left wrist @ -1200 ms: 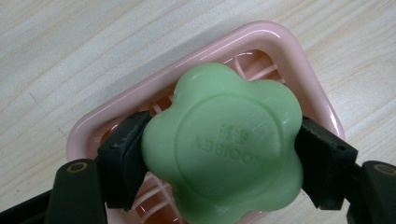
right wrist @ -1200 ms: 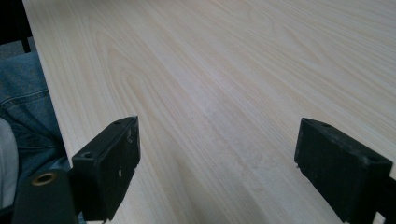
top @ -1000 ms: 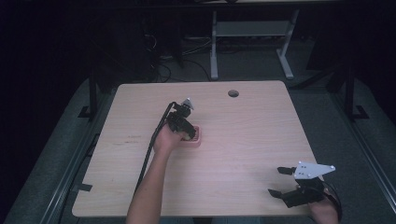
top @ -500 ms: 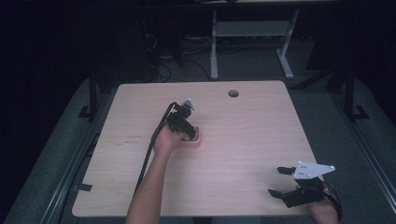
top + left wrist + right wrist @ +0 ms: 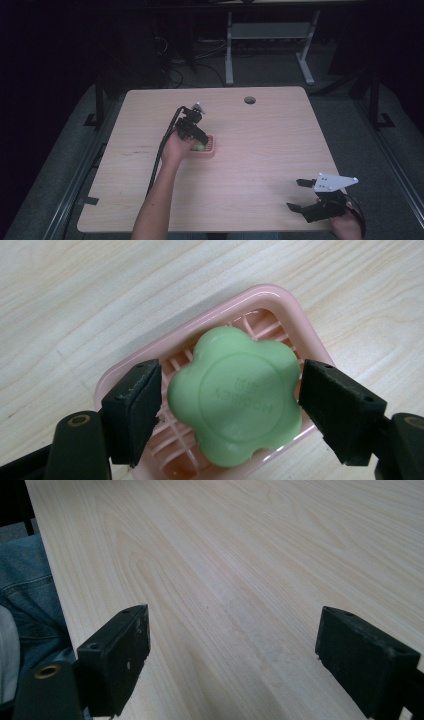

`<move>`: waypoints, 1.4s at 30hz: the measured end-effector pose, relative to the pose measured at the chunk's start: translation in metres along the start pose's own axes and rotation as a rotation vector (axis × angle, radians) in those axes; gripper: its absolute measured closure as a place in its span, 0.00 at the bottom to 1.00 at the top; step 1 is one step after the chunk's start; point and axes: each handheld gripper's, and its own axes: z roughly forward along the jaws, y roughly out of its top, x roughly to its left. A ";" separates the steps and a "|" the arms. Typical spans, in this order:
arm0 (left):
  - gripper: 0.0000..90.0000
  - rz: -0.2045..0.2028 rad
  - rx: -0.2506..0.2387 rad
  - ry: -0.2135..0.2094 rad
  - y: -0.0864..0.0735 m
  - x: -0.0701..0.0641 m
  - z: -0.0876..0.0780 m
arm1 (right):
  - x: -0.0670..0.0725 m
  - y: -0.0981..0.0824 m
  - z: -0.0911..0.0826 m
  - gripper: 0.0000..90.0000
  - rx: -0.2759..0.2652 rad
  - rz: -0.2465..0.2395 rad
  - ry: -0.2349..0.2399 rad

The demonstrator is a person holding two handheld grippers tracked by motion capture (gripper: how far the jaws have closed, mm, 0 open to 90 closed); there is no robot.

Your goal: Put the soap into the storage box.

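Soap (image 5: 235, 402): green, flower-shaped, lying in the pink soap dish (image 5: 280, 300) near the counter (image 5: 260, 150) centre.
Left hand-held gripper (image 5: 230, 405): spread, jaws flanking the soap, small gaps either side.
Right hand-held gripper (image 5: 299, 194): spread wide, empty, near right corner.

High view above the table (image 5: 260, 165) — facing forward and down, claw views close, all sharing its wooden top.

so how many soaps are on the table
1. One green flower-shaped soap lies in the pink soap dish near the table's middle, between the open jaws of the left tool. The hand covers part of the dish in the high view.
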 end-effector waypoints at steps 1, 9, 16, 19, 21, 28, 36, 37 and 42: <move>0.27 0.003 -0.005 0.000 -0.001 -0.001 -0.003 | 0.000 0.000 0.000 0.15 -0.001 -0.004 -0.001; 0.25 0.022 -0.024 0.007 -0.004 -0.002 -0.012 | 0.000 0.000 0.001 0.15 0.008 -0.002 -0.001; 0.25 0.039 -0.037 -0.004 -0.009 -0.003 -0.019 | 0.000 -0.001 0.002 0.15 0.015 0.005 -0.001; 0.25 0.051 -0.034 -0.006 -0.012 -0.004 -0.022 | 0.000 -0.001 0.003 0.15 0.015 -0.003 -0.003; 0.25 0.054 -0.037 -0.005 -0.014 -0.004 -0.023 | 0.001 -0.001 0.003 0.15 0.013 0.000 -0.003; 0.25 0.065 -0.058 -0.013 -0.021 -0.007 -0.027 | 0.000 -0.001 0.003 0.15 0.019 0.002 -0.005; 0.25 0.066 -0.064 -0.019 -0.027 -0.008 -0.028 | 0.000 -0.001 0.004 0.15 0.023 0.005 -0.006; 0.25 0.066 -0.064 -0.019 -0.027 -0.008 -0.028 | 0.000 -0.002 0.004 0.15 0.023 0.007 -0.006; 0.25 0.074 -0.064 -0.020 -0.032 -0.008 -0.029 | 0.001 -0.002 0.004 0.15 0.023 0.010 -0.008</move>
